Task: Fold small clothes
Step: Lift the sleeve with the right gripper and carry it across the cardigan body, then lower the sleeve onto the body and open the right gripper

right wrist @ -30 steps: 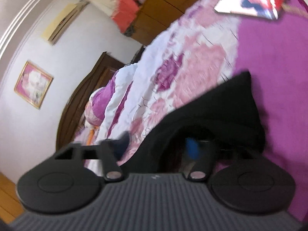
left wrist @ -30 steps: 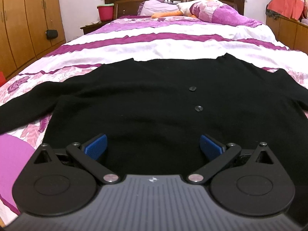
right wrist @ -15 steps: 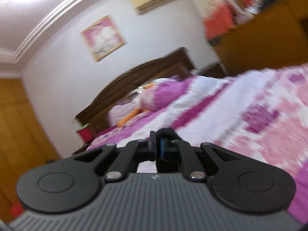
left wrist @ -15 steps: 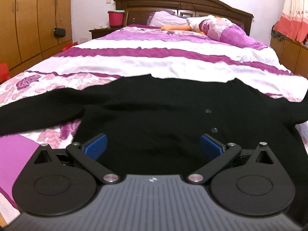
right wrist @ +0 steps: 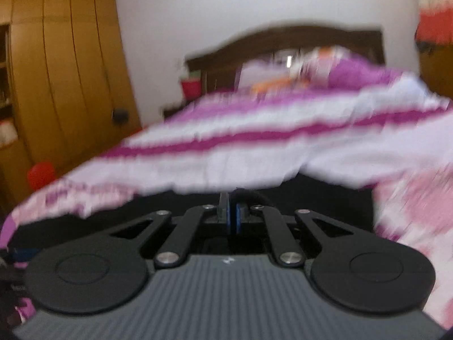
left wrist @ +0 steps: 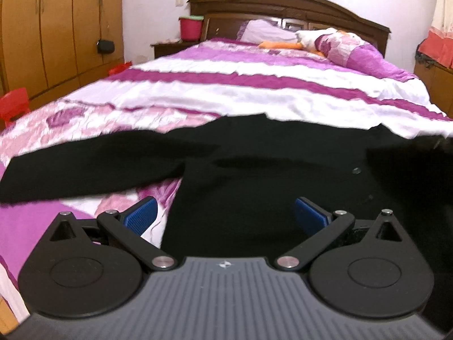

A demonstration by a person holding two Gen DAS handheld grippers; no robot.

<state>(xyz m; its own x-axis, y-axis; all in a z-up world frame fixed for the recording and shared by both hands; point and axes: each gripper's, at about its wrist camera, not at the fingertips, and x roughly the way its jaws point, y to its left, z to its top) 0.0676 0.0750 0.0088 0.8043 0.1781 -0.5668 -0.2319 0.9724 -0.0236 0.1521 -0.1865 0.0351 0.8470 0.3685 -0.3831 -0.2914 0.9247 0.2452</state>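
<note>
Across the left wrist view, a bed with a purple-and-white striped cover is seen, wardrobes at left. A black cardigan is laid flat on the near end, 1 sleeve stretched leftward, long axis crosswise. The left gripper is spread wide, nothing held.

Right wrist view, pretty blurred: the right gripper is pressed together, seemingly pinching dark cardigan fabric.
</note>
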